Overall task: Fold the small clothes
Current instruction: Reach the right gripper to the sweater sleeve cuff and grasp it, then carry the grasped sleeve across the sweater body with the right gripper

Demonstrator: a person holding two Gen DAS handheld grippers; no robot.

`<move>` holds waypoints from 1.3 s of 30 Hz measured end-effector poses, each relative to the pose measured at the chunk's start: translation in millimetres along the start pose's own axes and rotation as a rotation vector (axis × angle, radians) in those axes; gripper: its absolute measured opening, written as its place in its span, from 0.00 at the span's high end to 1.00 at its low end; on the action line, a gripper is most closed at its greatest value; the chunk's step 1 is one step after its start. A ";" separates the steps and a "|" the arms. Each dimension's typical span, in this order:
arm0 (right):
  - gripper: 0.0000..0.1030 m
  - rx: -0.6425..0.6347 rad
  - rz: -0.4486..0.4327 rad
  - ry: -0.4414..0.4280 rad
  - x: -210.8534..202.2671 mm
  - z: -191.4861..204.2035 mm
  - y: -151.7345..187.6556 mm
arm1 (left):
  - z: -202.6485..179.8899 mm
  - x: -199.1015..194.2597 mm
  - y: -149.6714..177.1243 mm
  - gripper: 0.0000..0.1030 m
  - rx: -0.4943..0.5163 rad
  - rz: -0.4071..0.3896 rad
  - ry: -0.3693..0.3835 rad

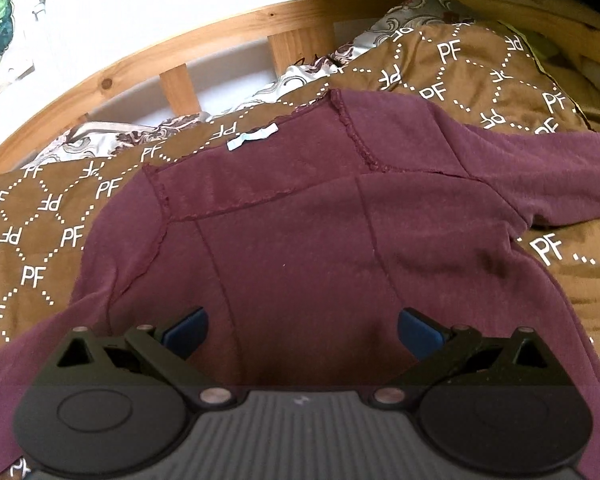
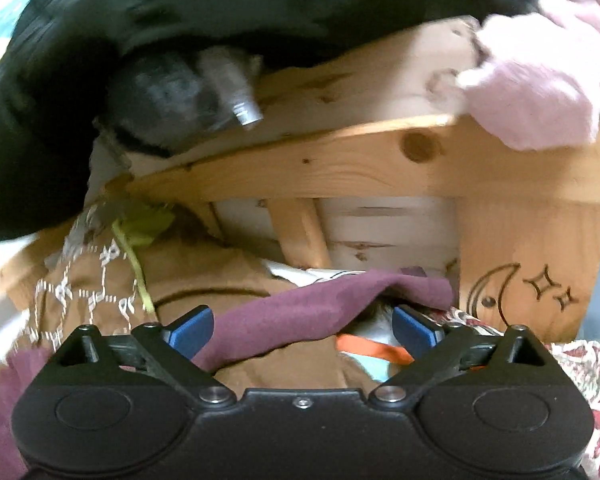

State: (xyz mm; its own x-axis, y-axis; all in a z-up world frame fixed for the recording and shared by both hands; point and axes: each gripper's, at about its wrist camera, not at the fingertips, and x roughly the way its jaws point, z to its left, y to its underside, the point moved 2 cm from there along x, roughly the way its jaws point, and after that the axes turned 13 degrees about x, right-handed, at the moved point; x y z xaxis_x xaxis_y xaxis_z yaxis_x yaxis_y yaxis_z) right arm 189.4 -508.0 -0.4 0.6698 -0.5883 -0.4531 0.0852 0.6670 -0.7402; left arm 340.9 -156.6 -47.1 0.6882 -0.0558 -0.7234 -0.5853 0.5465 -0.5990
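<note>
**Both grippers spread wide over one maroon top**

The left gripper has its two blue-padded fingers far apart, gripping nothing — it hangs over the lower middle of the maroon long-sleeved knit top. That single garment lies spread across the centre of the left view, on a brown quilted bedcover printed with white "PF" letters, with one pale neck label at its upper edge.

The right gripper is equally wide. A fold of the maroon top runs between its fingers; whether the pads touch it I cannot tell. One orange strap shows lower centre. Behind — a pine bed frame, a pink fleece cloth upper right, a black garment upper left.
</note>
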 end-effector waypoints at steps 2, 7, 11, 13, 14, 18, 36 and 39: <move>0.09 0.059 -0.005 0.016 2.6 -9.3 -6.6 | 0.9 -4.2 2.6 0.00 0.000 0.005 -0.011; 0.20 0.233 0.053 0.022 21.1 -33.7 -16.8 | 6.4 -13.3 8.8 0.00 -0.037 0.025 -0.018; 0.38 0.274 0.017 -0.018 26.8 -37.0 -18.5 | 11.2 -22.9 15.3 0.00 -0.060 0.026 -0.043; 0.48 0.262 -0.013 -0.025 29.6 -36.4 -18.1 | 14.5 -27.8 17.9 0.00 -0.072 0.021 -0.050; 0.58 0.262 -0.025 -0.028 29.7 -37.2 -18.6 | 16.3 -30.7 19.4 0.00 -0.077 0.018 -0.051; 0.89 0.211 -0.079 -0.051 23.7 -34.2 -21.6 | 25.0 -38.9 23.6 0.00 -0.097 0.010 -0.061; 0.98 -0.298 -0.317 -0.525 -86.1 104.4 -40.3 | 67.2 -56.8 43.7 0.00 -0.213 -0.026 -0.075; 0.99 -0.407 -0.295 -0.684 -103.4 142.7 -24.5 | 82.3 -58.3 50.0 0.00 -0.250 -0.020 -0.093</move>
State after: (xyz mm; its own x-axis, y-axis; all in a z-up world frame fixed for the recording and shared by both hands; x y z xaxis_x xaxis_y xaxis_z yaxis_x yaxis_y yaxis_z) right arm 223.3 -398.2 135.5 0.9716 -0.2186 0.0904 0.1425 0.2360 -0.9612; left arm 306.8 -57.2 -6.7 0.7304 0.0183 -0.6828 -0.6509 0.3219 -0.6876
